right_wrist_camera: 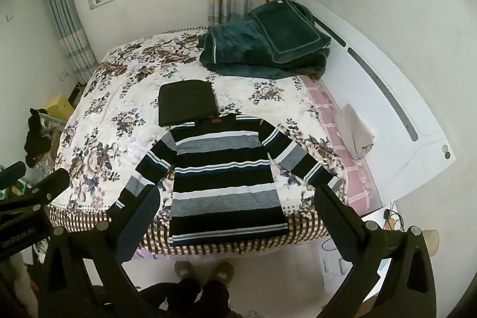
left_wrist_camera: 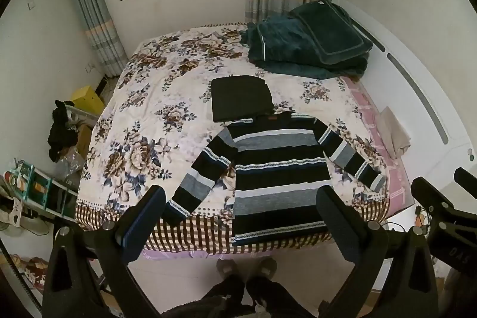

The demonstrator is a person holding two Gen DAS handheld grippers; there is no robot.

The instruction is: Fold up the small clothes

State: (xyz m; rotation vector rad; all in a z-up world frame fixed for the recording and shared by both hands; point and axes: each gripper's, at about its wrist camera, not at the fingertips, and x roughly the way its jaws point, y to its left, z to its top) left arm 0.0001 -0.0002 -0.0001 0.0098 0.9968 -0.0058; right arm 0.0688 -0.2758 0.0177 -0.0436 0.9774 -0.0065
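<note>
Left wrist: folded dark garment (left_wrist_camera: 240, 97) touching sweater (left_wrist_camera: 277, 169) collar; teal blanket (left_wrist_camera: 304, 49) behind.

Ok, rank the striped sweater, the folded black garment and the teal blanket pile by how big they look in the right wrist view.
1. Striped sweater, nearest, sleeves spread.
2. Teal blanket pile; farther off, so its true size may match or beat the sweater's.
3. Folded black garment, clearly smallest.

Black-grey-white striped sweater (left_wrist_camera: 277, 178), floral bedspread (left_wrist_camera: 143, 121)
</note>
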